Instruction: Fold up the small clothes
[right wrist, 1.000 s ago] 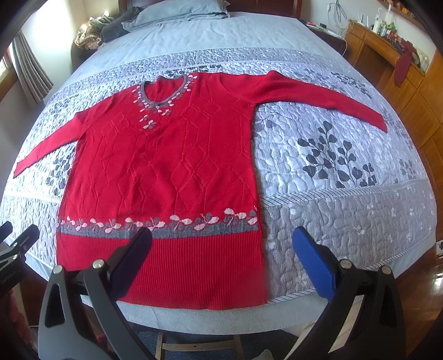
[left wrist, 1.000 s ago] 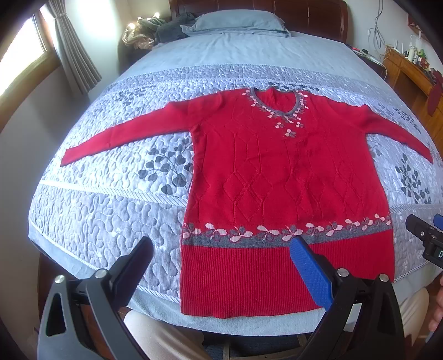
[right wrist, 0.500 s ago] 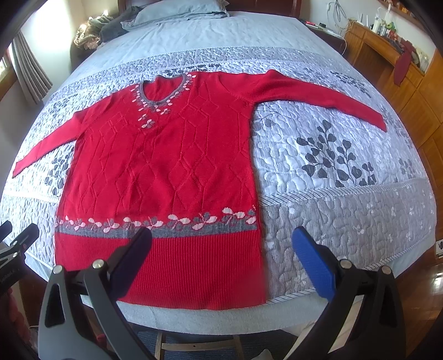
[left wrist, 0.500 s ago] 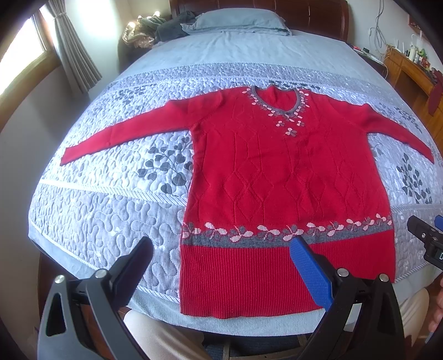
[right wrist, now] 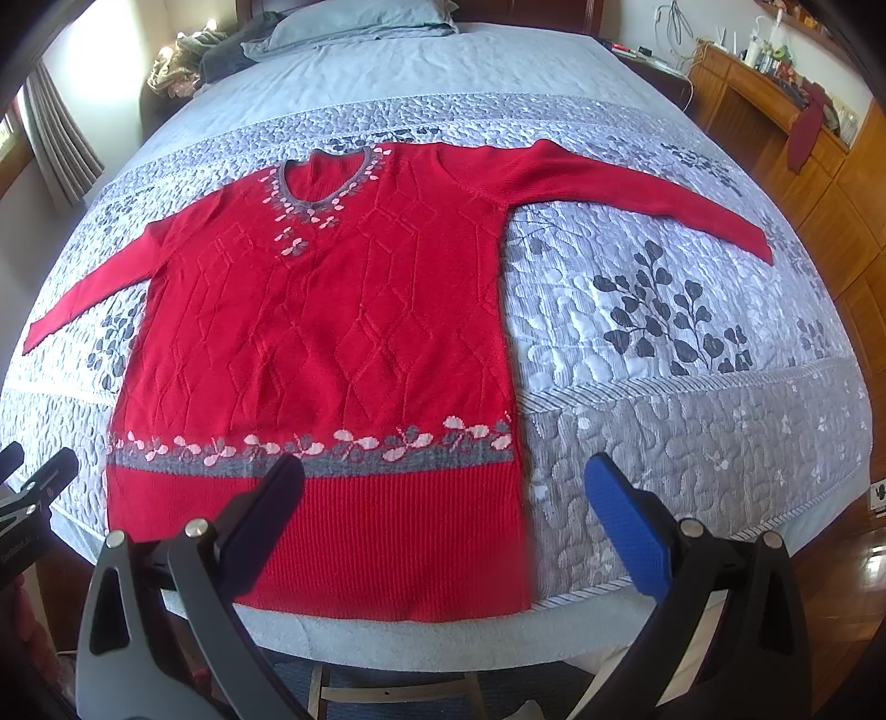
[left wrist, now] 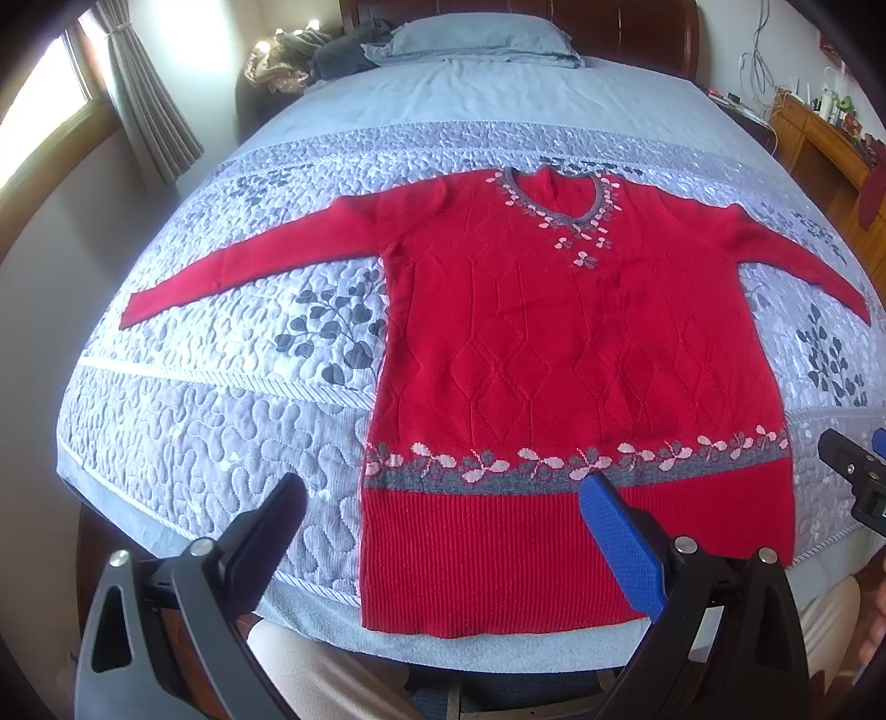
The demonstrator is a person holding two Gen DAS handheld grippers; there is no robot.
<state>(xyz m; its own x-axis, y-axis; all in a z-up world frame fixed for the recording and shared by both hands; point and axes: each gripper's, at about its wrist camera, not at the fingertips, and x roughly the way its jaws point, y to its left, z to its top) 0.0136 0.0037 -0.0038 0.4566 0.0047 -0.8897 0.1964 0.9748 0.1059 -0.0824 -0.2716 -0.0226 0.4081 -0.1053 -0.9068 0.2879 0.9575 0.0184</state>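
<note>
Before me spreads a grey quilted bedspread with dark leaf prints [left wrist: 232, 399]. At its head I see a pale blue pillow [left wrist: 482, 36] beside a heap of rumpled dark clothes [left wrist: 310, 50]. A wooden dresser [right wrist: 775, 111] stands at my right, grey curtains [left wrist: 149, 99] at my left.

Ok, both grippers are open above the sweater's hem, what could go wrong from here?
The sweater hem lies at the bed edge, so a tug could drag it off. The sleeves are spread wide, so one may trail and bunch during the fold. The left gripper and right gripper hover close together and could bump.
</note>
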